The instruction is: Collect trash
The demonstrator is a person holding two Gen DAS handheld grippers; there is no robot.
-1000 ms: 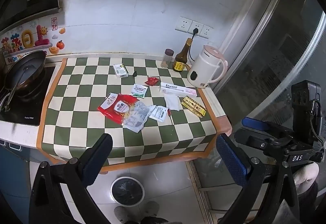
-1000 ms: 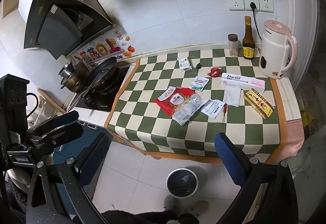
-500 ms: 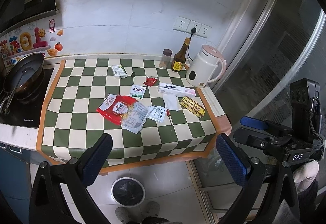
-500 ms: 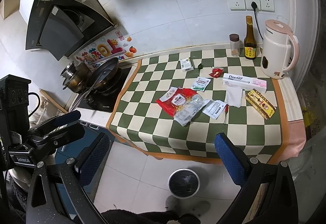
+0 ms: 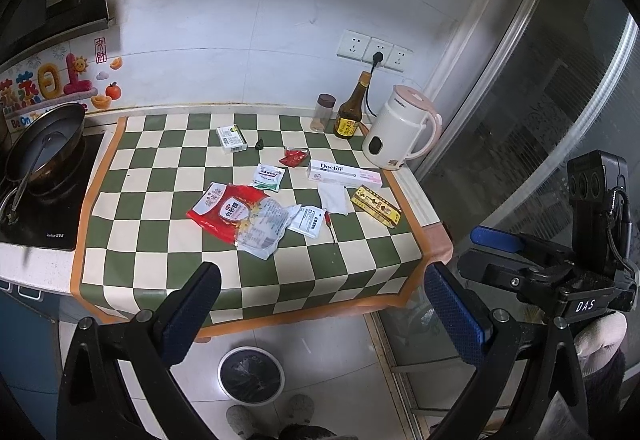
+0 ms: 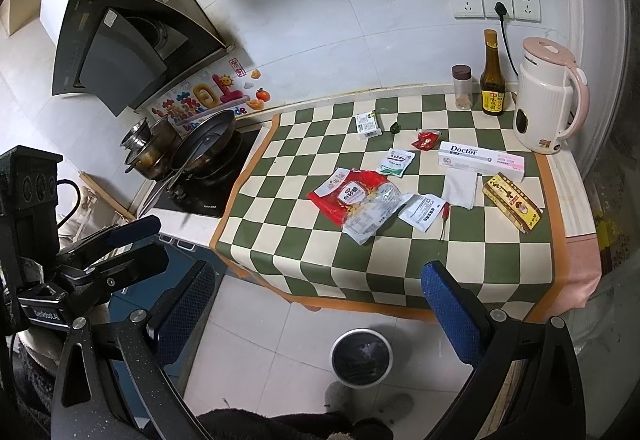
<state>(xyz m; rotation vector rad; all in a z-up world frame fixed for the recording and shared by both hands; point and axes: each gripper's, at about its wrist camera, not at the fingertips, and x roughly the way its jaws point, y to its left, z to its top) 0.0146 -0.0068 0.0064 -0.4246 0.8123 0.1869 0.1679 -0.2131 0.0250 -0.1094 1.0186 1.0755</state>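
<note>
Left gripper (image 5: 320, 304) and right gripper (image 6: 316, 304): jaws wide, empty, held near the counter's front edge. Round white bin with black liner (image 6: 362, 358): on the floor below. Red plastic food packet (image 6: 348, 194): flat mid-cloth, long axis near-left to far-right. White "Doctor" carton (image 6: 480, 158): lying left-right, far right.

1. Checked cloth (image 5: 248, 272): smooth, slight sheen, covers the counter.
2. Red packet (image 5: 224, 210): glossy plastic film.
3. Toothpaste box (image 6: 480, 158): matt cardboard.
4. Kettle (image 6: 544, 106): smooth plastic.
5. Bottle (image 6: 493, 80): glossy brown glass.
6. Pan (image 6: 204, 138): dark metal.
7. Jaw pads: textured blue.
</note>
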